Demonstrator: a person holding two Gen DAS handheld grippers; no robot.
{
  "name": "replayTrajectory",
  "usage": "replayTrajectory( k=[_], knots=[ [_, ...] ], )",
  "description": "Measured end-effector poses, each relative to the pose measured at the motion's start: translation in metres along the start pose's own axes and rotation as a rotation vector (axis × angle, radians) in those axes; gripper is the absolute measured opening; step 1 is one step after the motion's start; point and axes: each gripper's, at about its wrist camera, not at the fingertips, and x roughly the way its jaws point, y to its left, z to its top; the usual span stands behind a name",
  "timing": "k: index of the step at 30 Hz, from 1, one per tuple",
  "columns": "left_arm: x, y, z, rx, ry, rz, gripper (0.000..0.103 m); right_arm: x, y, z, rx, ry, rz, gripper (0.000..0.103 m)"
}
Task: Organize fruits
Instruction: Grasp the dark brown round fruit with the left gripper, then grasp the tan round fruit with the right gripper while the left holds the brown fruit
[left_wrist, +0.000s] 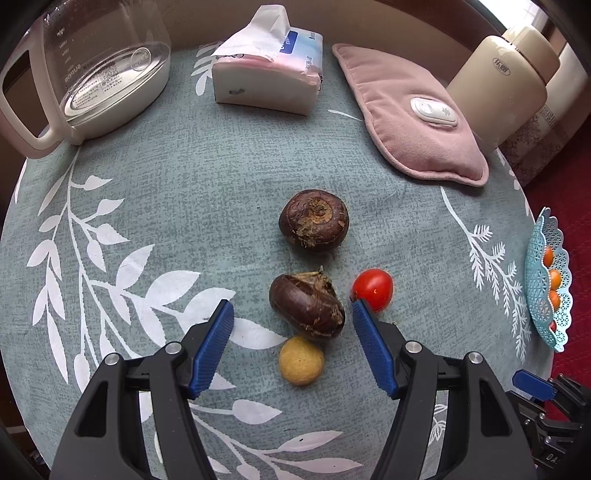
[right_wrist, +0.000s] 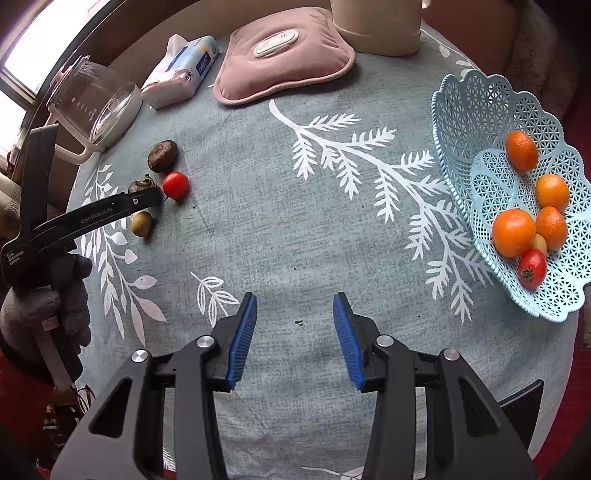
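Observation:
My left gripper (left_wrist: 291, 310) is open just above the table, its blue pads either side of a dark brown water chestnut (left_wrist: 306, 306). A small yellow round fruit (left_wrist: 301, 360) lies between the fingers, nearer me. A red cherry tomato (left_wrist: 372, 288) touches the right fingertip's outer side. A second water chestnut (left_wrist: 314, 219) lies farther ahead. My right gripper (right_wrist: 294, 308) is open and empty over bare cloth. A light blue basket (right_wrist: 480, 107) at the right holds several oranges (right_wrist: 513, 232) and a tomato (right_wrist: 532, 267).
A glass kettle (left_wrist: 92, 70) stands at the far left, a tissue pack (left_wrist: 266, 70) at the back, a pink heat pad (left_wrist: 406, 114) and a beige jug (left_wrist: 502, 85) at the back right. The round table's edge runs close by the basket.

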Motion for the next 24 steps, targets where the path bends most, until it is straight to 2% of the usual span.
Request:
replayTrajectory(
  k=[1, 2, 5, 7, 12, 24],
  knots=[
    [0.002, -0.001, 0.002, 0.001, 0.002, -0.002, 0.065, 0.0, 0.001, 0.001, -0.002, -0.002, 0.001, 0.044],
    [0.004, -0.001, 0.004, 0.002, 0.008, -0.005, 0.058, 0.0, 0.002, 0.003, -0.005, -0.005, 0.002, 0.044],
    [0.007, -0.004, 0.004, 0.006, 0.013, -0.006, 0.05, 0.0, 0.008, 0.008, -0.015, -0.015, 0.009, 0.044],
    [0.006, -0.004, 0.004, 0.016, 0.019, -0.035, 0.042, 0.001, 0.011, 0.011, -0.024, -0.018, 0.015, 0.044],
    [-0.006, 0.002, -0.001, -0.015, 0.017, -0.041, 0.042, 0.006, 0.027, 0.02, -0.057, -0.019, 0.036, 0.044],
    [-0.077, 0.056, -0.029, -0.185, -0.105, -0.031, 0.042, 0.036, 0.11, 0.043, -0.224, 0.018, 0.136, 0.044]
  ],
)
